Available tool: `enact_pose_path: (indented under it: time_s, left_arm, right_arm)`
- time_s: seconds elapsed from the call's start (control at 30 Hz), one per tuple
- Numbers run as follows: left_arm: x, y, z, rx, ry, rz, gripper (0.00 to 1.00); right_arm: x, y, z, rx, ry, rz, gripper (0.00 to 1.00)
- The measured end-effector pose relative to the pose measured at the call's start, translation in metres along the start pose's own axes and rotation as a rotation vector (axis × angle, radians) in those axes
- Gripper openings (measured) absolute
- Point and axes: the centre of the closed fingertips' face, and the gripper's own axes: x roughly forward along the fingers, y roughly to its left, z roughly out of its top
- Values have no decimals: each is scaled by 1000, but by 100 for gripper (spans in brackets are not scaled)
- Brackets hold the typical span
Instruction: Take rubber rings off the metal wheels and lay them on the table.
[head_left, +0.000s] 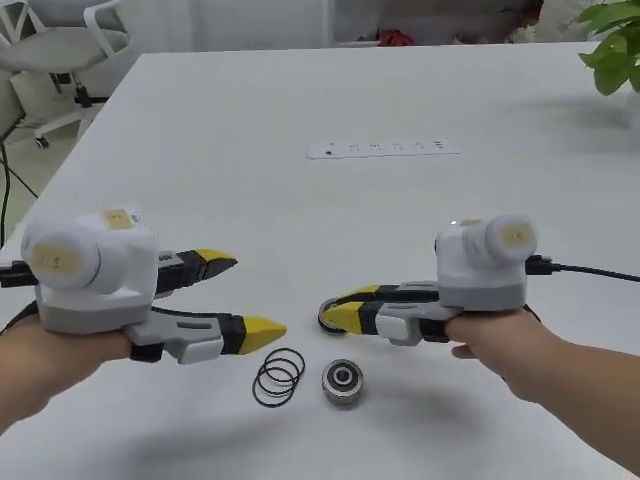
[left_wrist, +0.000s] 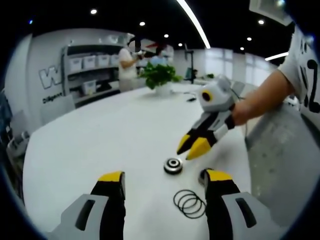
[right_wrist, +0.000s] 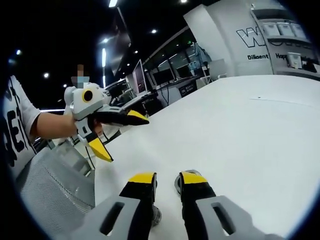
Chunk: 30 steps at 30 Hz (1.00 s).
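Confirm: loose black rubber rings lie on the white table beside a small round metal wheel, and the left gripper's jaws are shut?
No: the left gripper has its jaws wide open, per the left gripper view. The black rubber rings do lie on the white table beside the round metal wheel.

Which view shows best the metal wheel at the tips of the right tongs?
The left gripper view: the wheel lies whole and uncovered. In the head view the right tongs hide part of it; in the right gripper view a part shows beside one yellow tip.
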Motion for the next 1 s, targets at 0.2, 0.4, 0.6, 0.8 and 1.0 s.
enact_pose_path:
  time_s: [0.2, 0.4, 0.6, 0.8, 1.0]
  left_arm:
    - [12, 1, -3, -10, 12, -12, 64]
    - [24, 3, -7, -11, 25, -23, 64]
    - [35, 1, -10, -16, 38, -34, 63]
    - [45, 0, -11, -30, 38, -42, 61]
    - [56, -4, -15, -34, 48, -57, 57]
  right_arm:
    - [-8, -15, 2, -11, -4, -30, 16]
    - [-13, -28, -6, -41, 17, -59, 17]
    - [-12, -33, -11, -75, 32, -64, 19]
    - [-9, -31, -24, -119, 73, -47, 21]
    - [-5, -30, -28, -145, 87, -42, 20]
